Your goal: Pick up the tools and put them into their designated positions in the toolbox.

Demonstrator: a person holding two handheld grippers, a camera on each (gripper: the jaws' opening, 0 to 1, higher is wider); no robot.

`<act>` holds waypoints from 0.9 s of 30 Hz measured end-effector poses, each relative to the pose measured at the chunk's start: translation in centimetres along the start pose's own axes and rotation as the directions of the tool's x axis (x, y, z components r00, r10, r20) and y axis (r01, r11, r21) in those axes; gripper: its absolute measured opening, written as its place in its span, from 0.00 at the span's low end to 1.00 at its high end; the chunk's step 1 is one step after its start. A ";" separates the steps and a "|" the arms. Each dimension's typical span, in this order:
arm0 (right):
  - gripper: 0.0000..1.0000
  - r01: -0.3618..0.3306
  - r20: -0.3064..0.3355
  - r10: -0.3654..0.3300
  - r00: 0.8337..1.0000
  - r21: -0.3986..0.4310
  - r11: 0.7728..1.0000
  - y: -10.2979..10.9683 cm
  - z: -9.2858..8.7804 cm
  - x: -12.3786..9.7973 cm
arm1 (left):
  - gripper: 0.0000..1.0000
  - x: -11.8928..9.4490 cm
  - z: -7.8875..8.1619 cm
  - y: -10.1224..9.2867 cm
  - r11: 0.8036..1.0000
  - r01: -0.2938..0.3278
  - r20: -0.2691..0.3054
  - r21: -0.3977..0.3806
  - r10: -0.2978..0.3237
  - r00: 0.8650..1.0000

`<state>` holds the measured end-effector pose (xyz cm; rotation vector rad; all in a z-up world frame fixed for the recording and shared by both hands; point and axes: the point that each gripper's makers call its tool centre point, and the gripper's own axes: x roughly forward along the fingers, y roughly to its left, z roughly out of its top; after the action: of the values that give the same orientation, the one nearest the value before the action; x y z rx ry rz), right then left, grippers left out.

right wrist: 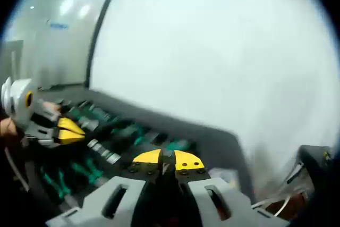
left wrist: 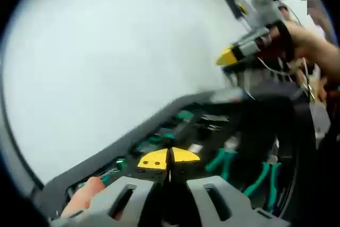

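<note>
An open black toolbox lies on a white table, with green-handled tools set in its foam slots. Green-handled pliers rest in the tray just right of my left gripper, whose yellow-tipped jaws are shut with nothing between them. Above the toolbox's far edge, a hand holds my right gripper. In the right gripper view, my right gripper is shut and empty over the toolbox. More green-handled tools lie at lower left. The left gripper comes in from the left.
The white table top spreads beyond the toolbox. A person's hand and arm are at the upper right. A fingertip shows beside my left jaw. Cables and a dark object lie at the right edge of the right gripper view.
</note>
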<state>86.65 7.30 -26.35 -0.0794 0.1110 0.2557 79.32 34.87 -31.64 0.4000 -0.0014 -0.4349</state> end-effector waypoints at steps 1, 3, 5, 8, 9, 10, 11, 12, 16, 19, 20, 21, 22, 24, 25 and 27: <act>0.06 0.045 0.011 -0.044 0.999 -0.013 0.999 -2.2 1.8 0.1 | 0.04 -2.4 0.6 2.8 0.991 -0.067 0.045 -0.115 0.073 0.996; 0.06 0.094 0.025 -0.093 0.995 -0.039 0.995 -4.4 3.3 1.2 | 0.11 -5.1 -0.5 7.7 0.945 -0.158 0.082 -0.286 0.188 0.979; 0.07 0.083 -0.043 -0.083 0.996 -0.016 0.996 -5.0 2.4 2.9 | 0.14 -6.9 -2.6 10.7 0.921 -0.189 0.103 -0.340 0.236 0.966; 0.10 -0.020 -0.307 0.037 0.951 0.059 0.998 -4.3 -3.3 7.0 | 0.19 -8.6 -5.7 10.5 0.919 -0.155 0.104 -0.363 0.205 0.973; 0.10 -0.029 -0.411 0.064 0.909 0.090 0.996 -3.9 -5.5 7.2 | 0.19 -8.5 -6.1 10.1 0.922 -0.147 0.104 -0.359 0.196 0.975; 0.10 -0.018 -0.516 0.088 0.852 0.139 0.990 -3.0 -8.2 7.6 | 0.19 -8.0 -6.6 9.4 0.936 -0.133 0.102 -0.326 0.174 0.979; 0.11 -0.038 -0.570 0.119 0.813 0.152 0.988 -2.2 -9.8 7.6 | 0.19 -7.6 -6.8 8.8 0.949 -0.121 0.097 -0.291 0.156 0.983; 0.12 -0.082 -0.622 0.138 0.771 0.119 0.990 -1.3 -11.9 7.2 | 0.19 -7.2 -6.5 7.9 0.959 -0.099 0.120 -0.266 0.135 0.984; 0.15 -0.075 -0.681 0.065 0.729 0.015 0.997 -1.3 -15.6 7.5 | 0.18 -6.6 -6.8 6.8 0.985 -0.108 0.119 -0.132 0.124 0.985; 0.09 -0.053 -0.754 0.084 0.652 0.065 0.996 -1.2 -18.3 7.7 | 0.18 -6.7 -7.4 6.7 0.978 -0.069 0.117 -0.195 0.093 0.989; 0.10 -0.018 -0.742 0.078 0.666 0.088 0.996 -1.1 -17.7 8.2 | 0.18 -6.8 -7.5 6.8 0.977 -0.065 0.124 -0.201 0.092 0.988; 0.10 0.038 -0.789 0.029 0.614 0.066 0.997 -1.4 -17.8 7.7 | 0.18 -6.9 -7.6 6.8 0.978 -0.066 0.124 -0.199 0.092 0.988; 0.11 0.019 -0.812 -0.001 0.584 0.013 1.000 -1.7 -17.9 7.3 | 0.18 -6.9 -7.7 6.9 0.978 -0.065 0.118 -0.197 0.089 0.989; 0.12 -0.031 -0.844 -0.050 0.533 -0.078 0.996 -1.7 -18.3 6.3 | 0.17 -6.7 -8.2 6.6 0.982 -0.066 0.092 -0.177 0.083 0.992; 0.15 -0.042 -0.842 -0.097 0.531 -0.140 0.989 -2.1 -18.1 6.3 | 0.16 -6.6 -8.4 6.5 0.986 -0.078 0.081 -0.149 0.091 0.993; 0.16 -0.036 -0.855 -0.095 0.511 -0.131 0.991 -1.8 -18.6 5.5 | 0.16 -6.5 -8.3 6.3 0.988 -0.088 0.081 -0.129 0.099 0.992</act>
<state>90.58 5.18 -45.34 -0.3471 1.1205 0.1650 76.72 45.88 -36.42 0.2560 -0.0772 -0.3570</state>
